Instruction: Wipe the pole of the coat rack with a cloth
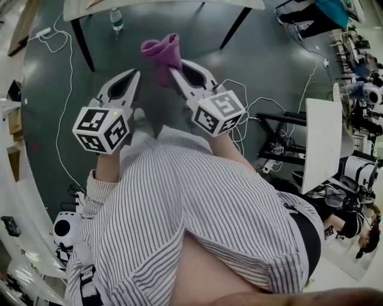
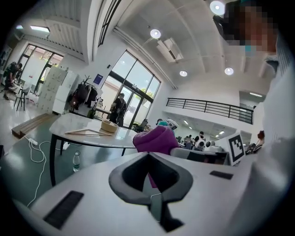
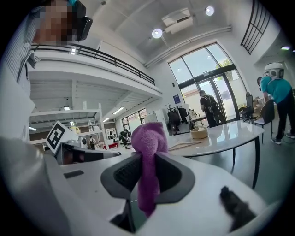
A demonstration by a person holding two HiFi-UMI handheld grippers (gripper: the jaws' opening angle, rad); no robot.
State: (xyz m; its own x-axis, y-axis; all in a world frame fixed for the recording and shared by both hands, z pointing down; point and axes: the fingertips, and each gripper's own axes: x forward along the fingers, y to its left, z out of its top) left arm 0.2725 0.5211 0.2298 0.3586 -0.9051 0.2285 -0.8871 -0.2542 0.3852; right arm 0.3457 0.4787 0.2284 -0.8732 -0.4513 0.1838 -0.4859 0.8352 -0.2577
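A purple cloth point(image 1: 161, 51) sticks up from my right gripper point(image 1: 175, 72), which is shut on it; in the right gripper view the cloth point(image 3: 148, 140) hangs down between the jaws of the right gripper point(image 3: 145, 182). My left gripper point(image 1: 135, 74) is held just left of it, shut with nothing in its jaws. In the left gripper view the cloth point(image 2: 156, 139) shows beyond the left gripper point(image 2: 152, 186). A coat rack point(image 2: 85, 92) loaded with dark clothes stands far off by the glass doors, also the coat rack point(image 3: 177, 115) in the right gripper view. Its pole is too small to make out.
A white round table point(image 1: 161, 7) on black legs stands ahead, with a bowl point(image 2: 109, 126) and sticks on it. A water bottle point(image 1: 116, 20) stands on the floor under it. White cables point(image 1: 63, 72) trail on the dark floor. A white panel point(image 1: 322, 143) and equipment stand at the right.
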